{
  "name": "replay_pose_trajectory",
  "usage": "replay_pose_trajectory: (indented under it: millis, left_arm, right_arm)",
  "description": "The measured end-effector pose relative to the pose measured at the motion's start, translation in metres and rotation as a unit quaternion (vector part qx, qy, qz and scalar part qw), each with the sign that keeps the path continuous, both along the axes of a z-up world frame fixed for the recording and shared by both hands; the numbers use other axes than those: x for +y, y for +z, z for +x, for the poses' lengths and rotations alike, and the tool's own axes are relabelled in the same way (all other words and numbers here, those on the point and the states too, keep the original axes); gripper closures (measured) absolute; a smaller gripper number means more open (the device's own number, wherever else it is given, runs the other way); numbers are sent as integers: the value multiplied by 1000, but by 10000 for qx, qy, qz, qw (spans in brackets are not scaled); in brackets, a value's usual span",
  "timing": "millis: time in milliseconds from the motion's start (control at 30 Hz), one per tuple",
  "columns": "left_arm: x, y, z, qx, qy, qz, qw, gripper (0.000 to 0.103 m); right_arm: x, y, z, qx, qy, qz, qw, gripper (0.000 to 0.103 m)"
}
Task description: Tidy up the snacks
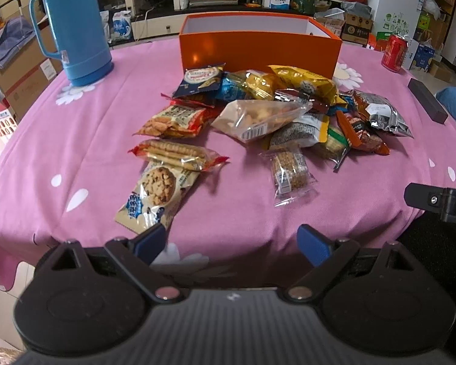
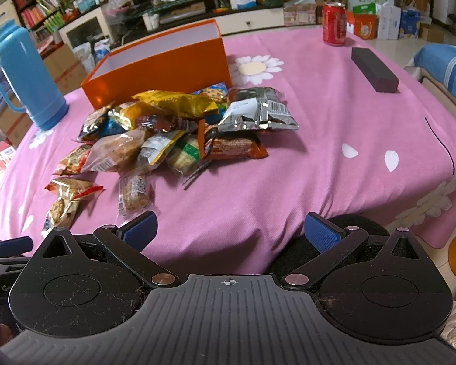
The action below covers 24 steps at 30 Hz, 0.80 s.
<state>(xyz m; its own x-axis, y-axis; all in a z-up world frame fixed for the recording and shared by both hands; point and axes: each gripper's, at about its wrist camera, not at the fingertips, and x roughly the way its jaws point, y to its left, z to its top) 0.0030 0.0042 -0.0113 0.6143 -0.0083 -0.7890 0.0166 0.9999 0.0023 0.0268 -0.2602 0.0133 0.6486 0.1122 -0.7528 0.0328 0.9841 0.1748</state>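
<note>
A pile of snack packets [image 1: 273, 112] lies on the pink tablecloth [image 1: 76, 140] in front of an open orange box [image 1: 258, 45]; the pile [image 2: 179, 124] and box [image 2: 164, 67] also show in the right wrist view. A cookie packet [image 1: 155, 194] and a biscuit-stick packet [image 1: 176, 155] lie nearest my left gripper [image 1: 232, 243], which is open and empty at the table's near edge. My right gripper [image 2: 231, 232] is open and empty, to the right of a clear cereal-bar packet [image 2: 133, 193]. A silver packet [image 2: 258, 111] tops the pile's right side.
A blue thermos [image 1: 76, 27] stands at the back left. A red can [image 1: 395, 51] stands at the back right, with a dark rectangular block [image 1: 427, 103] near the right edge. The right gripper's tip shows in the left wrist view [image 1: 434, 200]. Shelves and boxes lie beyond the table.
</note>
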Motion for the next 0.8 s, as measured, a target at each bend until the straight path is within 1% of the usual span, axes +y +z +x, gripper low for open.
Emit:
replay_pose_trajectory:
  millis: [800]
  left_arm:
    - [1, -4, 4, 118, 12, -13, 9999, 11]
  right_arm:
    - [2, -3, 2, 70, 37, -6, 10000, 16]
